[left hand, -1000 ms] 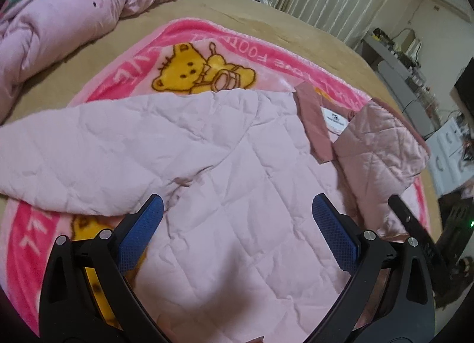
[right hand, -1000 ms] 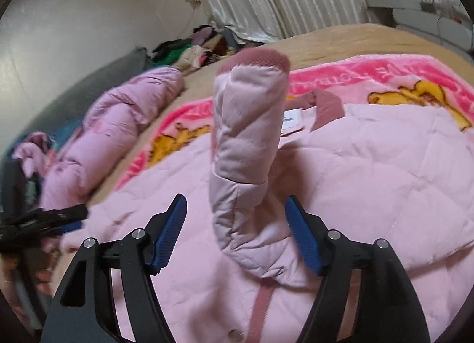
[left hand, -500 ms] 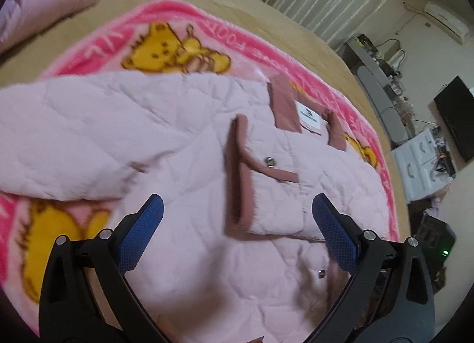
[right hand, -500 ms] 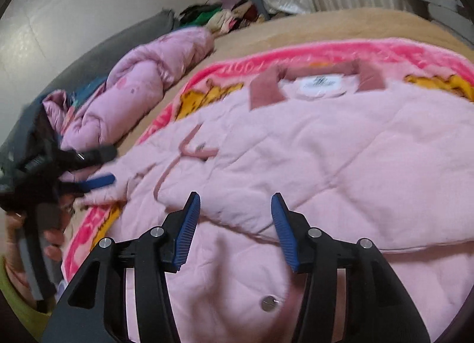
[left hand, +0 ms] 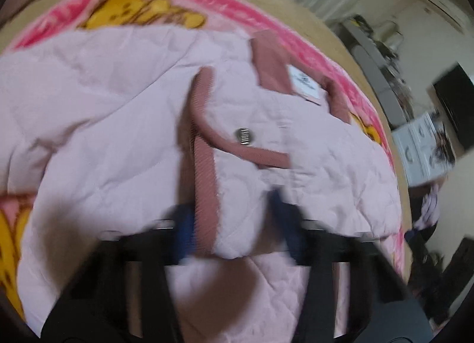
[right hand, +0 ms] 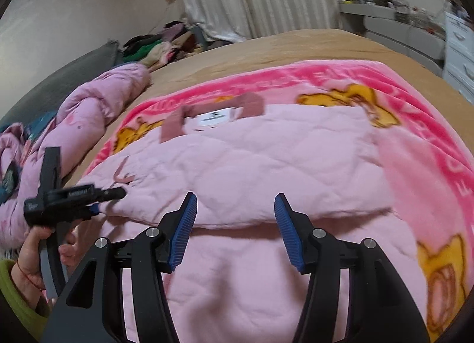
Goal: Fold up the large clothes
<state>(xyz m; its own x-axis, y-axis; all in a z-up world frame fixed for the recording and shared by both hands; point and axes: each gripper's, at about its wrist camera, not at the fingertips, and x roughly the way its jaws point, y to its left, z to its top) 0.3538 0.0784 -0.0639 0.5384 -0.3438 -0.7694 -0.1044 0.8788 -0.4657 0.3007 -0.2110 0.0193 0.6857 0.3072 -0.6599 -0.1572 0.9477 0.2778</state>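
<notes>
On the bed: I have a pink quilted jacket (right hand: pixel 266 159) spread flat over a pink bear blanket (right hand: pixel 429 111), collar (right hand: pixel 251 104) toward the far side.
Sleeve: one sleeve (left hand: pixel 296 147) lies folded across the body of the jacket, its ribbed cuff (left hand: pixel 204 165) and snap button (left hand: pixel 243 136) facing up.
Left gripper: my left gripper (left hand: pixel 234 224) sits around the cuff end of that sleeve, one blue finger on each side. That view is smeared by motion, so I cannot tell whether it has closed on the cloth or only brackets it.
Right gripper: my right gripper (right hand: pixel 235 230) is spread wide and holds nothing; it hovers just above the folded edge in the middle of the jacket.
Stage: I judge the sleeve fold is being set, with the body folds not yet made.
Risk one: the padded sleeve is springy, so if I let go early it may roll back open.
Risk two: a grab that goes too deep could pinch the blanket along with the jacket and drag both.
Risk three: pulling from one side only would skew the fold line.
Containers: none in view; a rolled pink quilt (right hand: pixel 97 105) lies beside the blanket.
</notes>
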